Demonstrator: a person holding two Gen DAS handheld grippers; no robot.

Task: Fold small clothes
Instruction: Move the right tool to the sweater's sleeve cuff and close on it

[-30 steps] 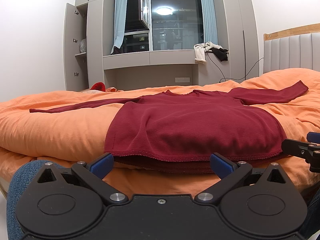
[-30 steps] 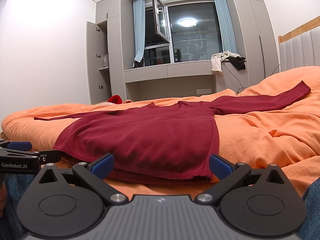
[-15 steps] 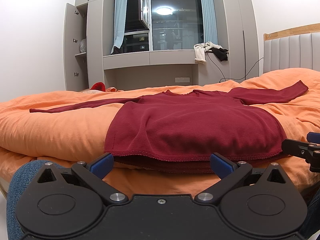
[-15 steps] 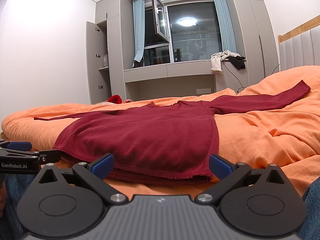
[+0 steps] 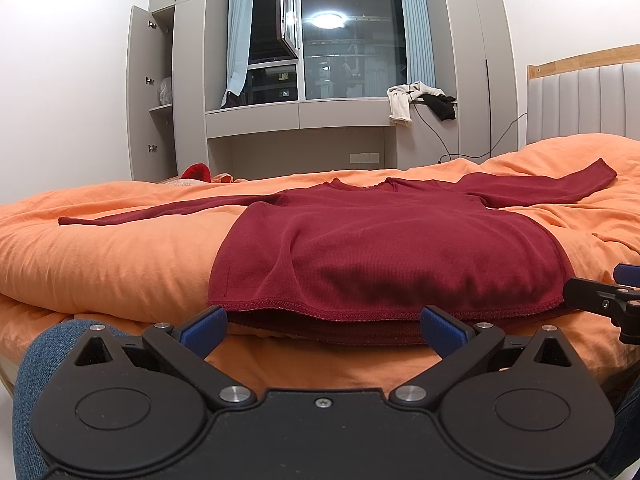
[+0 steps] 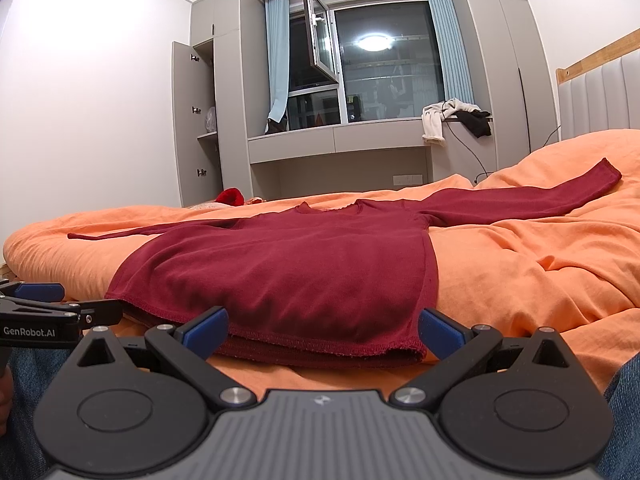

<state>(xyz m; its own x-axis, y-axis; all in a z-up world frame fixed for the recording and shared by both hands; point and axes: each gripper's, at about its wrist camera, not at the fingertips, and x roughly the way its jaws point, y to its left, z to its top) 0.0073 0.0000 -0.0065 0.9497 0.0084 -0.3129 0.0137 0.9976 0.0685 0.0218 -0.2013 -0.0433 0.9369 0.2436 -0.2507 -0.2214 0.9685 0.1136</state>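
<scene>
A dark red long-sleeved top (image 5: 384, 256) (image 6: 288, 280) lies flat on the orange bedcover, hem toward me, both sleeves spread out sideways. My left gripper (image 5: 322, 330) is open, its blue pads just short of the hem near the left half. My right gripper (image 6: 322, 330) is open too, in front of the hem's right corner. Neither holds any cloth. The right gripper's fingers (image 5: 600, 300) show at the right edge of the left wrist view, and the left gripper's fingers (image 6: 52, 304) at the left edge of the right wrist view.
The orange bedcover (image 5: 100, 260) is rumpled to the right (image 6: 540, 264). A padded headboard (image 5: 584, 100) stands at the right. Beyond the bed are a window ledge with clothes (image 5: 420, 100), an open cabinet (image 5: 152, 92) and a red item (image 5: 196, 172). Denim-clad knees (image 5: 44, 352) sit below the bed edge.
</scene>
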